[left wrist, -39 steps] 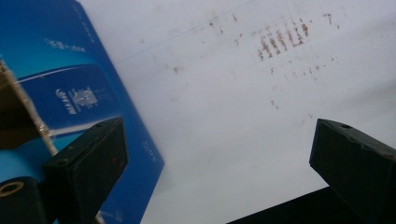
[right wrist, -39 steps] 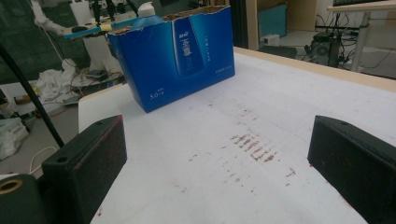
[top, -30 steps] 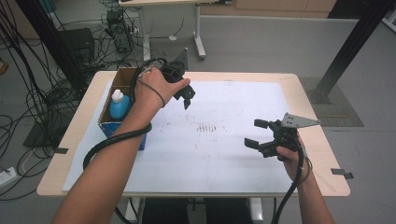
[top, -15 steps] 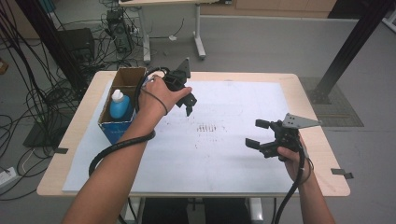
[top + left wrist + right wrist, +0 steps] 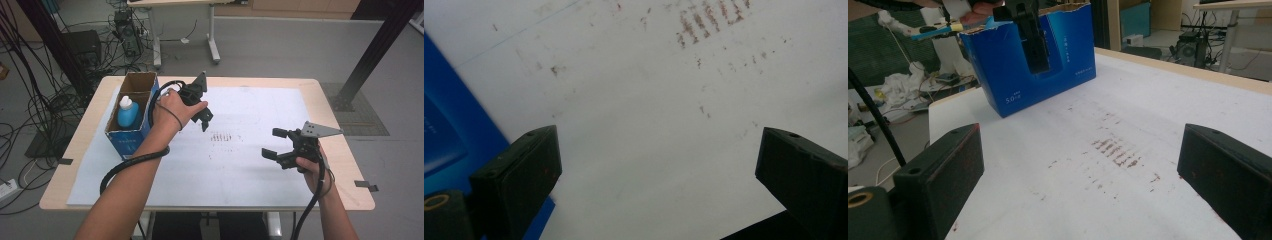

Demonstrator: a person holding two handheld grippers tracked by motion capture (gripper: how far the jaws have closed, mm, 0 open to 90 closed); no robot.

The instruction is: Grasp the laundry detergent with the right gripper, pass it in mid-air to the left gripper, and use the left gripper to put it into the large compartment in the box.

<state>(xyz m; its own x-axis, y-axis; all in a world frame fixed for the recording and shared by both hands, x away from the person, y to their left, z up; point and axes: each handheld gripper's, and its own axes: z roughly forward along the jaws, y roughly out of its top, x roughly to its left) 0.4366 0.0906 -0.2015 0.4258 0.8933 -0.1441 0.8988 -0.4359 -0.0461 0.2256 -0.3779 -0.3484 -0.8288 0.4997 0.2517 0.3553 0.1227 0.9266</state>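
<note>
Currently, my left gripper (image 5: 204, 119) hangs above the white sheet (image 5: 240, 165) just right of the blue box (image 5: 131, 137), jaws pointing down and spread wide with nothing between them. From the left gripper view I see the jaws parted over bare sheet, the box's blue wall at the left edge and the brown marks (image 5: 709, 22) at the top. My right gripper (image 5: 275, 145) sits at the right side of the surface (image 5: 330, 107), near edge, well apart from the left one; its jaws are also wide open and hold nothing, pointing left toward the marks. The right gripper view shows the box standing upright at the far left of the sheet, its top open and torn, with the left gripper in front of it. Inside the box stands a blue bottle (image 5: 127, 112) with a white cap, upright.
</note>
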